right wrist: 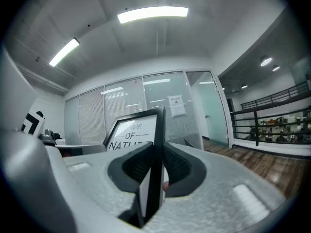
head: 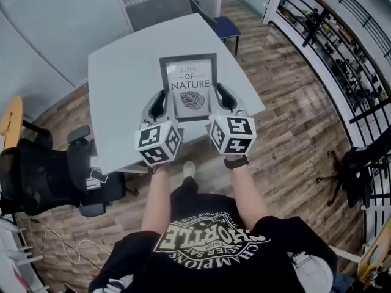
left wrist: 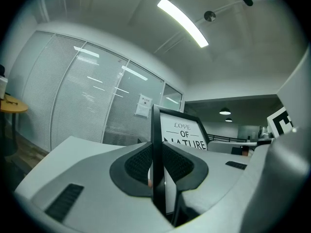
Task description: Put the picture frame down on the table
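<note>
Left gripper [head: 160, 101] pinches the picture frame [head: 189, 81] by its left edge and right gripper [head: 223, 94] by its right. I hold it over the grey table [head: 119, 96]. Black office chair [head: 55, 176] at left, wood floor [head: 299, 121], black railing [head: 342, 47] at right.

Bright, even light from long white ceiling strip lamps [right wrist: 152, 14], soft shadows, pale glare on the glass of the black rectangular picture frame [right wrist: 132, 132], gripper views fisheye-bent, dark-cornered.
</note>
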The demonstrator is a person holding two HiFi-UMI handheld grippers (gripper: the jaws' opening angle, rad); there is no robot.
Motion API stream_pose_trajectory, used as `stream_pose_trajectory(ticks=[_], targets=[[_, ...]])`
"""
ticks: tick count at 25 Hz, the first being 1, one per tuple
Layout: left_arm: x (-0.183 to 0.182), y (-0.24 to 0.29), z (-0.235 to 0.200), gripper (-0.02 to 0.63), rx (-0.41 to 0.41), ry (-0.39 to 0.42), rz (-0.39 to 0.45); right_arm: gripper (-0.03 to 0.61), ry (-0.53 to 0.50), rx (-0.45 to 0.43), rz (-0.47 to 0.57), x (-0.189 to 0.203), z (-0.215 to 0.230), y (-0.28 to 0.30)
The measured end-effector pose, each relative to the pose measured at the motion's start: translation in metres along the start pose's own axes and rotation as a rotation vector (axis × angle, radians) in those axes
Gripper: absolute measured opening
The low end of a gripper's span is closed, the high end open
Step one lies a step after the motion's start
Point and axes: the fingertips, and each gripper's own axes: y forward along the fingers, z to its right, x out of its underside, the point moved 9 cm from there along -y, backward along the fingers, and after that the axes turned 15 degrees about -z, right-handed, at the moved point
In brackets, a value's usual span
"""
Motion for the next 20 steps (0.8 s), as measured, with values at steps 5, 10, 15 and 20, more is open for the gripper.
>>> stream_pose_trajectory(ticks=[5,10,15,20], targets=[[-0.017,0.04,-0.026,0.069,0.011,-0.015,-0.005,0.063,-0.006,0.008,-0.008,-0.014,0.003,0.045],[-0.038,0.08,-0.047,0.069,0.034,-0.007,-0.008,0.063,0.002,0.035,-0.003,-0.031,0.009,0.088],[-0.055,0.112,-0.07,0.069,0.052,-0.001,-0.008,0.063,0.012,0.054,0.004,-0.044,0.008,0.126],[-0.064,0.137,-0.103,0.069,0.062,-0.012,-0.016,0.064,0.009,0.063,-0.002,-0.049,-0.002,0.165]])
